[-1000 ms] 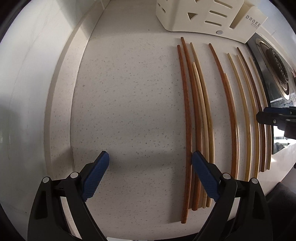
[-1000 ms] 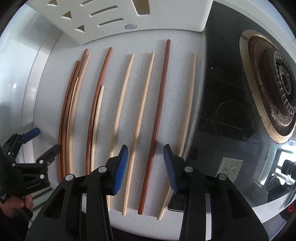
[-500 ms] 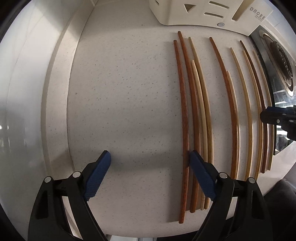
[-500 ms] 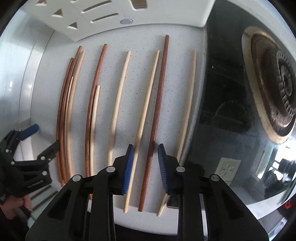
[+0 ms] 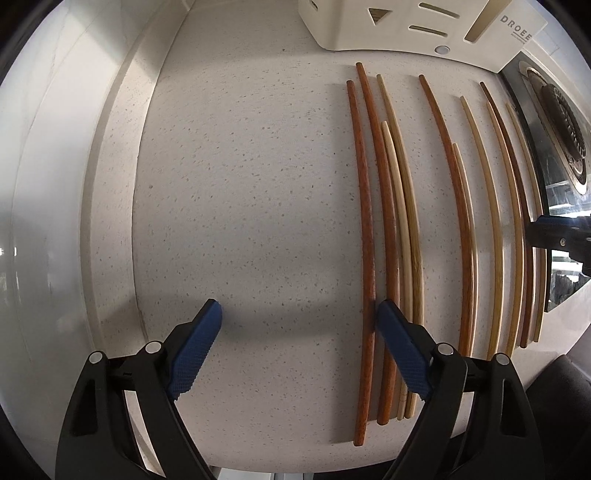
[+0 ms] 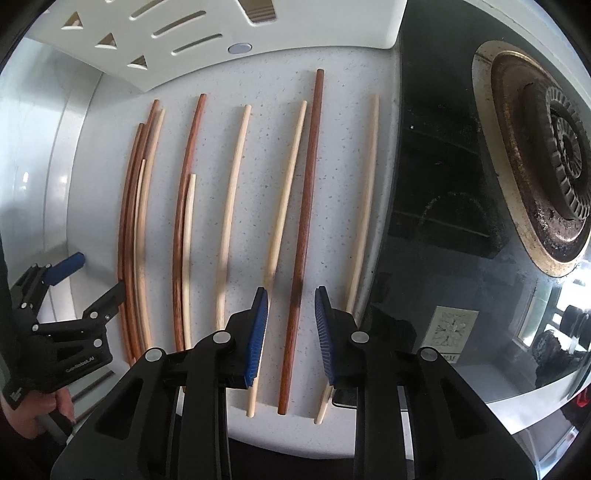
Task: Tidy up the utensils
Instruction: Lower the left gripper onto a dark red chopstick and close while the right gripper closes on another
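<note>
I'm holding my right gripper (image 6: 290, 332) low over the counter (image 5: 240, 184), w/ its blue pads straddling the near end of the dark chopstick (image 6: 303, 229), a gap showing on both sides, so it's partly spread and not pinching anything yet. That stick is lying directly ahead, between the jaws, long axis running straight away from me toward the white utensil holder (image 6: 258, 33), far tip nearly reaching it. So stick axis and finger axis are lining up, and I'm judging the pinch has to come across the stick's width.

Pale chopsticks (image 6: 286, 192) are lying just beside it on either side, roughly parallel, so I'm watching the left pad doesn't snag one.

My left gripper (image 5: 299, 350) is hanging wide open over bare counter, its right pad just beside the leftmost reddish chopstick (image 5: 364, 240) of the bundle, gripping nothing. The right gripper is clearly nearer the target stick.
</note>
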`<action>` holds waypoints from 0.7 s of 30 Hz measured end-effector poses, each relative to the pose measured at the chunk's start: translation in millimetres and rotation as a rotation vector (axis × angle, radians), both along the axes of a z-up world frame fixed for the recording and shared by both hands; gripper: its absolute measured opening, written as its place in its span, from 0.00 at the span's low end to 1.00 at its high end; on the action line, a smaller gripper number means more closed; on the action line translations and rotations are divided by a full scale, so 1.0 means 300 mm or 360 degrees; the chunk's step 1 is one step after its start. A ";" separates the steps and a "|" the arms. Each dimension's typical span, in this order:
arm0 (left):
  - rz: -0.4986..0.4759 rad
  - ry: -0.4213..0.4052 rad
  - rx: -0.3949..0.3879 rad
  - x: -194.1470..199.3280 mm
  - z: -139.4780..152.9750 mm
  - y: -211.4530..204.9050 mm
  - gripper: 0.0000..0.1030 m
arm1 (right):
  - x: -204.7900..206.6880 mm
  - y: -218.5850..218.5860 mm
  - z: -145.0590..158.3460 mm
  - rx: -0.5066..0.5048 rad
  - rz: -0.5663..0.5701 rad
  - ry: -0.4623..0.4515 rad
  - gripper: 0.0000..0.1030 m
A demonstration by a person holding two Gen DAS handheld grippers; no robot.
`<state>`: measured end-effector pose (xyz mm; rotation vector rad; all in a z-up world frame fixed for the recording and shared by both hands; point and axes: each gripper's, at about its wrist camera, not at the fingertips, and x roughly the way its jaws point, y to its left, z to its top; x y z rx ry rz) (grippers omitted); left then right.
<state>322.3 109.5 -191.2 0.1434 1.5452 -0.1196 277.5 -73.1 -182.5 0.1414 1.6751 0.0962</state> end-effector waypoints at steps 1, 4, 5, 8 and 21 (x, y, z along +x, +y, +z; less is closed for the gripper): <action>0.0002 -0.0002 0.0000 0.001 0.000 0.001 0.83 | -0.001 -0.002 -0.001 -0.0007 0.0006 -0.0002 0.26; 0.0014 -0.0009 -0.0002 -0.035 0.001 0.004 0.83 | -0.011 -0.012 -0.001 -0.0011 -0.0011 0.0016 0.26; 0.0017 -0.0008 -0.0004 -0.036 0.001 0.005 0.83 | -0.018 -0.014 -0.010 -0.0023 -0.0014 0.0022 0.26; 0.0014 -0.0001 -0.0002 -0.054 0.001 0.003 0.83 | -0.025 -0.012 -0.018 -0.0034 -0.0013 0.0038 0.26; 0.0013 0.0101 0.0009 0.069 0.015 -0.025 0.72 | 0.025 0.021 -0.025 -0.0091 0.0008 0.0160 0.26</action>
